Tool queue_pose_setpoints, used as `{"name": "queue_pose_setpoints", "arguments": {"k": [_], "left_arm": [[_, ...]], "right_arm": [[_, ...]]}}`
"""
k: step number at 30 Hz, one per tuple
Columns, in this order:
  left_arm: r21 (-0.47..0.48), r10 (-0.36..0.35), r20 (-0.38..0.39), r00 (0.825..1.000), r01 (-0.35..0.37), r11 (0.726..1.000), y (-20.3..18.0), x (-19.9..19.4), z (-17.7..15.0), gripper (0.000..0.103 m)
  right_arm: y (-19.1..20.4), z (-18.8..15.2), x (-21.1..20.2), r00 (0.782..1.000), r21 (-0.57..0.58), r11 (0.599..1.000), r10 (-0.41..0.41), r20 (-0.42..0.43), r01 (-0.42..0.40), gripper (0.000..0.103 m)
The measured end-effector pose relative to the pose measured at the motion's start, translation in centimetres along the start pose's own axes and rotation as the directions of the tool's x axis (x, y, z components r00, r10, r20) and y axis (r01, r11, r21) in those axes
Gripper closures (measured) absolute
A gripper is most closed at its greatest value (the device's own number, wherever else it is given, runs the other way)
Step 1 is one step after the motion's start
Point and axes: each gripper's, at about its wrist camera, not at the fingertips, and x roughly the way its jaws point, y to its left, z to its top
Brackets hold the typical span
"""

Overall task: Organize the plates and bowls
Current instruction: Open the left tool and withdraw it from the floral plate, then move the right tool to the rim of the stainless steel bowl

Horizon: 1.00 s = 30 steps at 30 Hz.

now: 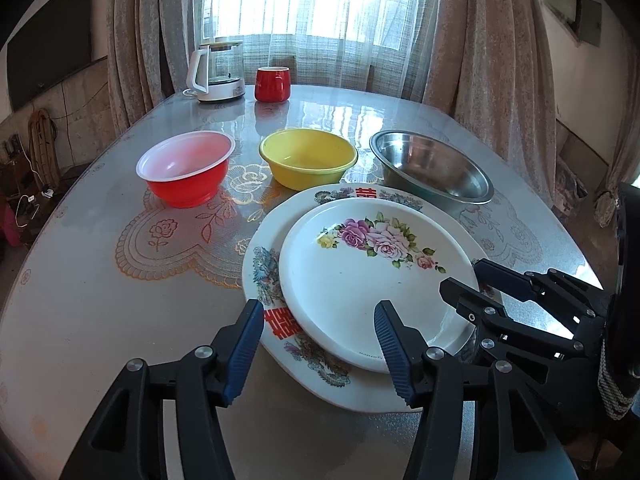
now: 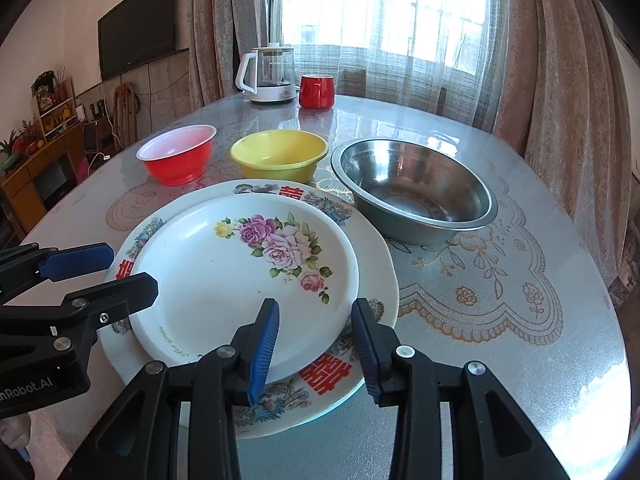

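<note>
The left gripper (image 1: 320,350) angles downward, jaws parted, nothing pressed between its blue pads (image 1: 244,354); the right gripper (image 2: 316,346) beside it tilts likewise. Its jaws stand narrower, gripping nothing.

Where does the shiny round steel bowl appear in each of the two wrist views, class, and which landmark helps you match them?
Left wrist view: the shiny round steel bowl sits right of centre, behind the stacked plates.
Right wrist view: the steel bowl sits right of centre, larger, beside the plates.
Shared landmark: the yellow plastic bowl stands just to its left in both.
</note>
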Motion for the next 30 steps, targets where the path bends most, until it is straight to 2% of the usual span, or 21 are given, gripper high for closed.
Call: {"name": "queue_pose_setpoints", "arguments": {"k": [16, 30], "left_arm": [[0.015, 0.043, 0.066, 0.997, -0.044, 0.999, -0.6, -2.9, -0.6, 0.036], [0.034, 0.049, 0.128, 0.991, -0.054, 0.998, -1.8, -6.2, -1.5, 0.032]], "right_arm": [[-1.4, -0.4, -1.2, 0.999, 0.113, 0.992, 0.055, 0.003, -0.055, 0.065], [-4.9, -1.9, -4.2, 0.998, 0.289, 0.955, 0.061, 0.023, -0.065, 0.065]]}}
